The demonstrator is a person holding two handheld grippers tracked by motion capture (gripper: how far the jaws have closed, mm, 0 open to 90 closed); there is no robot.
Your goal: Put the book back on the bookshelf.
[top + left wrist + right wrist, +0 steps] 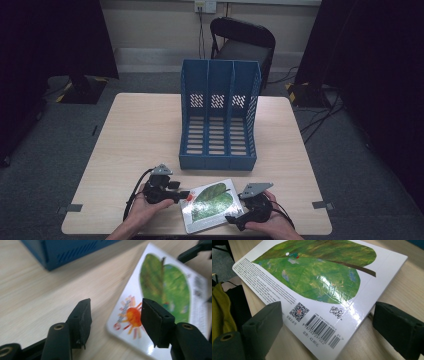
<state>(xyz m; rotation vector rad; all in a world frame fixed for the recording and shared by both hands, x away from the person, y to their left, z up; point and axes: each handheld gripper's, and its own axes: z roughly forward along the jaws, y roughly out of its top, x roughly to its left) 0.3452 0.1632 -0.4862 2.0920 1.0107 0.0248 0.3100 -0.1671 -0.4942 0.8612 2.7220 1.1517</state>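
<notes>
A white book [212,204] with a green leaf on its cover lies flat on the table [140,130] near the front edge. My left gripper [184,194] comes in from the book's left. In the left gripper view its jaws [115,305] stand apart, and the book's corner with the orange sun [130,315] lies between them, untouched. My right gripper [234,218] sits at the book's front right corner. In the right gripper view its jaws [328,307] are spread wide on either side of the barcode corner of the book [312,272], with no pad pressing on it.
A blue three-slot file rack [218,115] stands upright in the middle of the table, just behind the book. A dark chair [245,42] stands beyond the far edge. Bare tabletop lies left and right of the rack.
</notes>
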